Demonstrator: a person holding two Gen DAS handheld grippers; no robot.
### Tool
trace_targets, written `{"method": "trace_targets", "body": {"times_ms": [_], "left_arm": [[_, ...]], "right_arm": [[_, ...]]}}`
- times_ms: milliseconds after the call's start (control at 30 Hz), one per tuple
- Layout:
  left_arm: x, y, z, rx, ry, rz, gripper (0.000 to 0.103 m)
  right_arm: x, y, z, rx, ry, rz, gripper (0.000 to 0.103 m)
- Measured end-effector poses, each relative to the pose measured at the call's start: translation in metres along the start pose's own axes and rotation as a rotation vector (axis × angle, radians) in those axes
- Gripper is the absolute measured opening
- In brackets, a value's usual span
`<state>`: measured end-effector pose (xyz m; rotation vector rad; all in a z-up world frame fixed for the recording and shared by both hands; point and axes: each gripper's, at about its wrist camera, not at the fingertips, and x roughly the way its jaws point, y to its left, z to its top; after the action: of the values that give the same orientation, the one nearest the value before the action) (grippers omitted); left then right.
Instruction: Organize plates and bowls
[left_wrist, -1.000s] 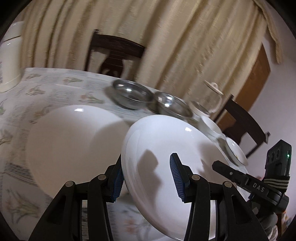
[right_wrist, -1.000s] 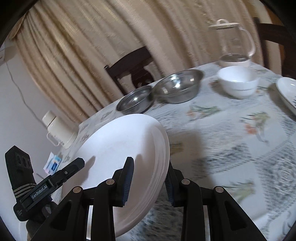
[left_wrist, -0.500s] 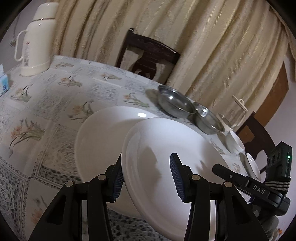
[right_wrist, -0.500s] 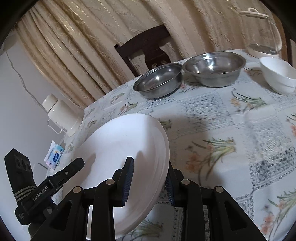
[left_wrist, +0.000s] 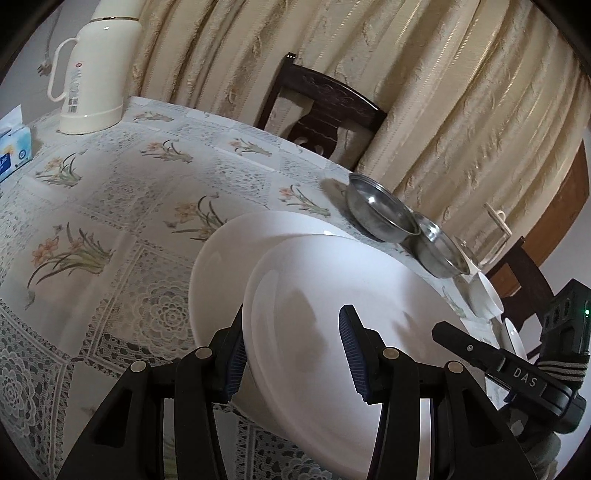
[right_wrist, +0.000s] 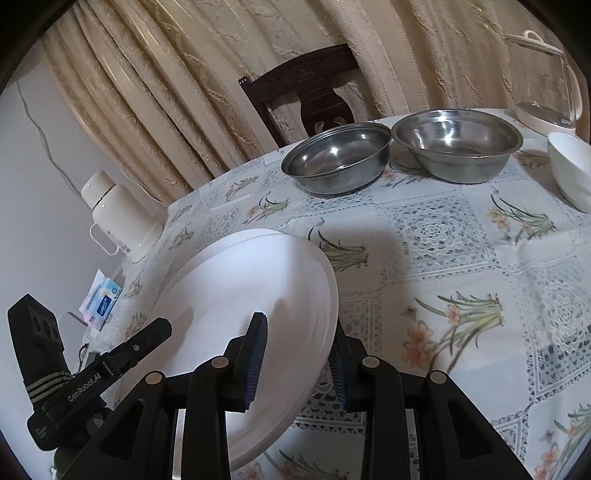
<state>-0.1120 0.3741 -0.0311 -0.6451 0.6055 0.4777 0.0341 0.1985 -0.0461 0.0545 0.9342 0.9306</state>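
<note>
Left wrist view: the left gripper (left_wrist: 293, 347) has its blue-padded fingers (left_wrist: 352, 352) set on either side of the near rim of a white plate (left_wrist: 354, 295), clamped on it, and the plate tilts up off the tablecloth (left_wrist: 110, 206). Behind and under it lies a second plate (left_wrist: 229, 258), partly covered by the held one; whether the two touch cannot be told. Past them stand two steel bowls (left_wrist: 380, 214), rims just beside each other, then a glass jug (left_wrist: 495, 236) and a white bowl (left_wrist: 487, 295) near the table's far right edge. A cream flask (left_wrist: 92, 66) stands at the far left, with a tissue pack (left_wrist: 14, 144) near it. A dark chair (left_wrist: 317, 107) stands before the curtain (left_wrist: 424, 74). At the lower right shows the right gripper's black body, marked DAS.

Right wrist view: the right gripper (right_wrist: 295, 354) is closed on the right rim of the plate (right_wrist: 251, 295), one finger over its face and the other under its edge. A second rim shows just behind the plate's upper edge. The steel bowls (right_wrist: 340, 158) sit side by side further back, the white bowl (right_wrist: 572, 166) at the right edge, the jug (right_wrist: 546, 85) behind it. The flask (right_wrist: 118, 214) and tissue pack (right_wrist: 103, 302) are at the left.
</note>
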Motion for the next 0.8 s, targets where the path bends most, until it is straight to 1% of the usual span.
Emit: {"method": "trace_targets", "body": {"times_ms": [100,267,467,533,600,633,667,800], "left_arm": [[0.002,0.004,0.0,-0.011,0.003,0.009,0.048],[0.001,0.004,0.001,-0.003,-0.014,0.023,0.048],[0.002,0.002,0.001,0.009,-0.026,0.042,0.051],[0.001,0.001,0.0,0.016,-0.029,0.047,0.051],[0.0,0.0,0.0,0.025,-0.04,0.061,0.053],[0.0,0.0,0.0,0.029,-0.046,0.07,0.054],[0.0,0.0,0.0,0.032,-0.054,0.085,0.058],[-0.006,0.003,0.001,0.024,-0.099,0.103,0.06]], "right_arm": [[0.003,0.001,0.0,-0.004,0.002,0.0,0.034],[0.007,0.003,-0.001,-0.016,0.0,-0.004,0.034],[0.008,0.008,-0.005,-0.058,-0.033,-0.035,0.035],[0.006,0.01,-0.005,-0.074,-0.056,-0.047,0.037],[0.002,0.011,-0.005,-0.09,-0.088,-0.059,0.045],[0.0,0.01,-0.005,-0.091,-0.099,-0.058,0.047],[0.0,0.009,-0.005,-0.088,-0.105,-0.055,0.049],[0.003,0.003,-0.006,-0.064,-0.094,-0.048,0.05]]}}
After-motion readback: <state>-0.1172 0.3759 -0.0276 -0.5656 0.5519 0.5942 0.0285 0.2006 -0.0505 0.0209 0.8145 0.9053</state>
